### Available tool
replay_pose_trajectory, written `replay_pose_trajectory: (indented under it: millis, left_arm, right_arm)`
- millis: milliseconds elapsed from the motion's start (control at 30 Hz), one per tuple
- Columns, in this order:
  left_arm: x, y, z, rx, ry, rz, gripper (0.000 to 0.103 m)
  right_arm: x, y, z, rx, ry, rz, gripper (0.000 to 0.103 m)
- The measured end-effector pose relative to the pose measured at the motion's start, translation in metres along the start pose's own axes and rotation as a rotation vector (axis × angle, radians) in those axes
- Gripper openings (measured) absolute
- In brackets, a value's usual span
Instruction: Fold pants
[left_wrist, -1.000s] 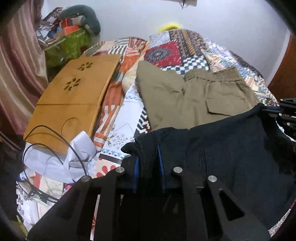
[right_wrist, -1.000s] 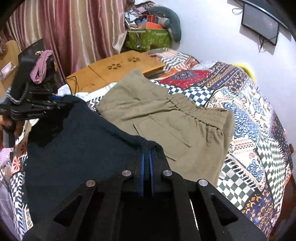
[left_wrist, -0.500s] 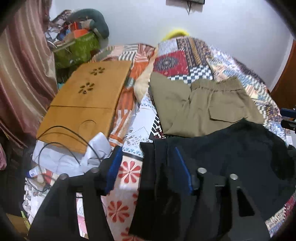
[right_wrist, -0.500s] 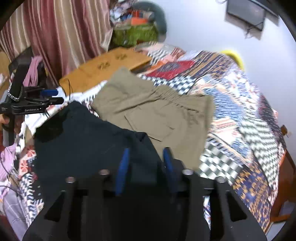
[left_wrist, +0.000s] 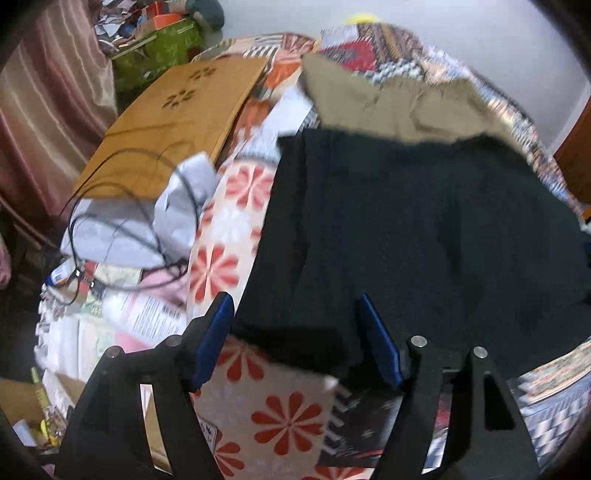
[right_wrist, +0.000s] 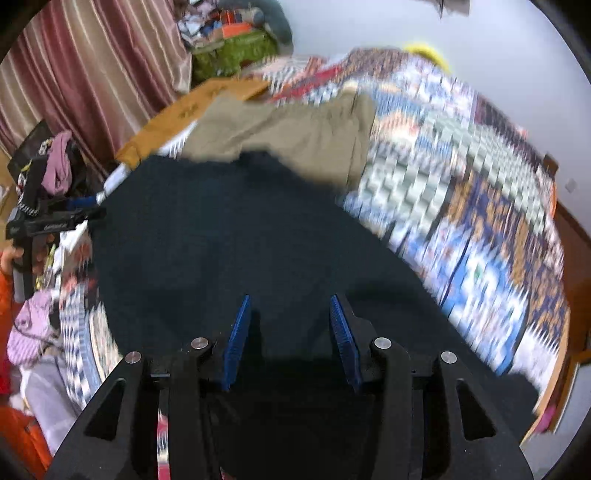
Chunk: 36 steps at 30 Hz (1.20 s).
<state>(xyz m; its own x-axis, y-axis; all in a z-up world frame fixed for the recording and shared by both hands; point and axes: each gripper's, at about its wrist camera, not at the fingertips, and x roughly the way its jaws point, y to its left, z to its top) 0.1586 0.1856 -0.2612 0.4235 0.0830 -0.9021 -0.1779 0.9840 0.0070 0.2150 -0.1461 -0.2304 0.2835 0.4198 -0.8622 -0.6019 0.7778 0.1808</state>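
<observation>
Dark navy pants (left_wrist: 406, 229) lie flat on the patterned bedspread, also in the right wrist view (right_wrist: 240, 243). Folded olive pants (left_wrist: 399, 107) lie just beyond them, partly under their far edge, and show in the right wrist view (right_wrist: 295, 136) too. My left gripper (left_wrist: 295, 332) is open, its blue pads either side of the near left corner of the dark pants. My right gripper (right_wrist: 290, 332) is open above the near edge of the dark pants. The left gripper also shows at the left in the right wrist view (right_wrist: 48, 225).
A wooden lap desk (left_wrist: 177, 122) lies at the left on the bed, with black cables (left_wrist: 122, 225) and white cloth beside it. A green bag (left_wrist: 162, 51) and clutter sit at the far left by a curtain (right_wrist: 92, 70). The patterned bedspread (right_wrist: 461, 206) stretches right.
Both grippers have opened and let go of the dark pants, which now lie flat on the bed. Both grippers have drawn back toward the near edge.
</observation>
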Motion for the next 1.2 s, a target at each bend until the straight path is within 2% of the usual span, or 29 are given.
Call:
replay_pose_trajectory:
  millis: [67,167,333,433,533,633,800,967,1067,1200]
  left_arm:
    - [0.004,0.007,-0.008,-0.035,-0.002,-0.021,0.071]
    - [0.001,0.014,-0.014,-0.065,-0.014,-0.033,0.074]
    - [-0.003,0.008,-0.018,-0.014,-0.013,0.017,0.075]
    - [-0.012,0.004,-0.011,-0.005,-0.014,0.043,0.075]
    - [-0.032,-0.004,-0.004,0.012,-0.061,0.048,0.075]
    - [-0.056,-0.020,0.004,0.033,-0.127,0.017,0.075]
    - [-0.068,-0.041,0.006,0.049,-0.173,0.012,0.075]
    - [-0.059,-0.047,-0.002,0.014,-0.156,0.023,0.075]
    - [-0.049,-0.040,-0.005,-0.015,-0.130,0.053,0.075]
    - [-0.038,-0.022,-0.005,-0.078,-0.104,0.090,0.075]
  right_arm:
    - [0.005,0.008,-0.021,-0.009,0.024,-0.005,0.041]
    - [-0.006,0.011,-0.042,0.007,-0.024,-0.020,0.041]
    - [-0.024,0.000,-0.065,0.103,-0.057,0.012,0.042]
    - [-0.035,-0.005,-0.076,0.133,-0.083,-0.035,0.042]
    - [-0.053,-0.013,-0.088,0.193,-0.129,-0.081,0.043]
    - [-0.080,-0.034,-0.107,0.295,-0.205,-0.134,0.053]
    - [-0.121,-0.072,-0.148,0.460,-0.269,-0.262,0.053]
    - [-0.133,-0.106,-0.188,0.609,-0.265,-0.357,0.053]
    - [-0.125,-0.119,-0.203,0.674,-0.255,-0.356,0.053]
    - [-0.111,-0.130,-0.209,0.725,-0.253,-0.310,0.053]
